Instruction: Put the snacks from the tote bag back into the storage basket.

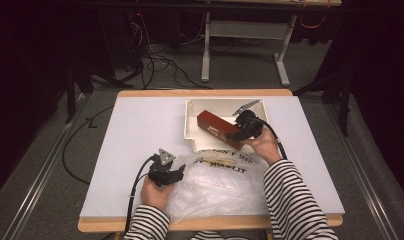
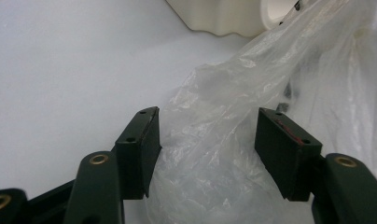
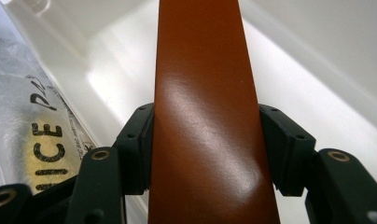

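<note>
A long red-brown box [image 1: 212, 125] lies slantwise in a white tray [image 1: 190, 120] at the table's far right. My right gripper [image 1: 231, 136] is at the box's near end. In the right gripper view its pads press both long sides of the box [image 3: 200, 70], with the tray wall [image 3: 317, 46] beyond. A clear plastic bag [image 1: 225, 185] with printed lettering lies in front of the tray. My left gripper [image 1: 179, 173] is at the bag's left edge. Its jaws stand wide in the left gripper view, with loose bag film [image 2: 233, 93] between the left gripper [image 2: 207, 126] pads, unpinched.
The white table [image 1: 140, 135] has bare room on its left half. The tray's near corner [image 2: 214, 23] stands just beyond the bag. Cables lie on the floor and a desk frame [image 1: 206, 50] stands behind the table.
</note>
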A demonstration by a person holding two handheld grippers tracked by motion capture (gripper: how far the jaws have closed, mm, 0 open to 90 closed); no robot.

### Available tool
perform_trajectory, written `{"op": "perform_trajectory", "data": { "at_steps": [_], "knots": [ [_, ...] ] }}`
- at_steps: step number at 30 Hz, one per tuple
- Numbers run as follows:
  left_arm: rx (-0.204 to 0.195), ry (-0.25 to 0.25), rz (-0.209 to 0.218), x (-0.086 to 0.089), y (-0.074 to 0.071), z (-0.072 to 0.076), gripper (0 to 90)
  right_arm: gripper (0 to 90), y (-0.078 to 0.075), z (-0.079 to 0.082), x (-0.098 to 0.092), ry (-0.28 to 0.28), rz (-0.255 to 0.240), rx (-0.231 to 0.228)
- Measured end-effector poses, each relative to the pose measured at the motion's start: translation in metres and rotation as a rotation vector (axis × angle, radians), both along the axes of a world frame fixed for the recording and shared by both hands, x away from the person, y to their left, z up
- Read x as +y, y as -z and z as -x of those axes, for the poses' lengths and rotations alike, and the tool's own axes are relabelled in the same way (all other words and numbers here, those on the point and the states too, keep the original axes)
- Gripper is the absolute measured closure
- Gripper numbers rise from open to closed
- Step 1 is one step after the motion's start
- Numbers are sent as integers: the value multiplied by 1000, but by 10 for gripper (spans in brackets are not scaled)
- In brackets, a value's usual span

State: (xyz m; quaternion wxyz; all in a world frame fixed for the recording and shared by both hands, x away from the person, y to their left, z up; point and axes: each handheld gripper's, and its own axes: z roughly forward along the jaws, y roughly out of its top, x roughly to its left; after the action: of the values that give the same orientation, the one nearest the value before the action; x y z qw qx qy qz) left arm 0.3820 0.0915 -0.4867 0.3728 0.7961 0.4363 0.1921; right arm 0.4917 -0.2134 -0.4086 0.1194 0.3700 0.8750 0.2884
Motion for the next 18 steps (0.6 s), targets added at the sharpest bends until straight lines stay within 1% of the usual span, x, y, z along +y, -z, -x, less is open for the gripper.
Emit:
{"op": "perform_trajectory", "data": {
  "at_steps": [2,4,6,7,10,14,18],
  "knots": [
    [0,0,0,0,0,0,407,429,0,-2,1,3,3,5],
    [0,0,0,0,0,0,407,428,1,-5,3,-10,18,13],
    [0,1,-2,0,0,0,407,428,2,-7,6,-7,18,26],
    [-1,1,-1,0,0,0,407,428,3,-9,7,-10,26,29],
    [-1,0,-2,0,0,0,407,428,5,-11,8,-15,33,29],
    [-2,-1,1,0,0,0,407,427,8,-13,9,-10,37,47],
    [0,0,0,0,0,0,407,427,9,-16,10,-12,49,50]
  ]
}}
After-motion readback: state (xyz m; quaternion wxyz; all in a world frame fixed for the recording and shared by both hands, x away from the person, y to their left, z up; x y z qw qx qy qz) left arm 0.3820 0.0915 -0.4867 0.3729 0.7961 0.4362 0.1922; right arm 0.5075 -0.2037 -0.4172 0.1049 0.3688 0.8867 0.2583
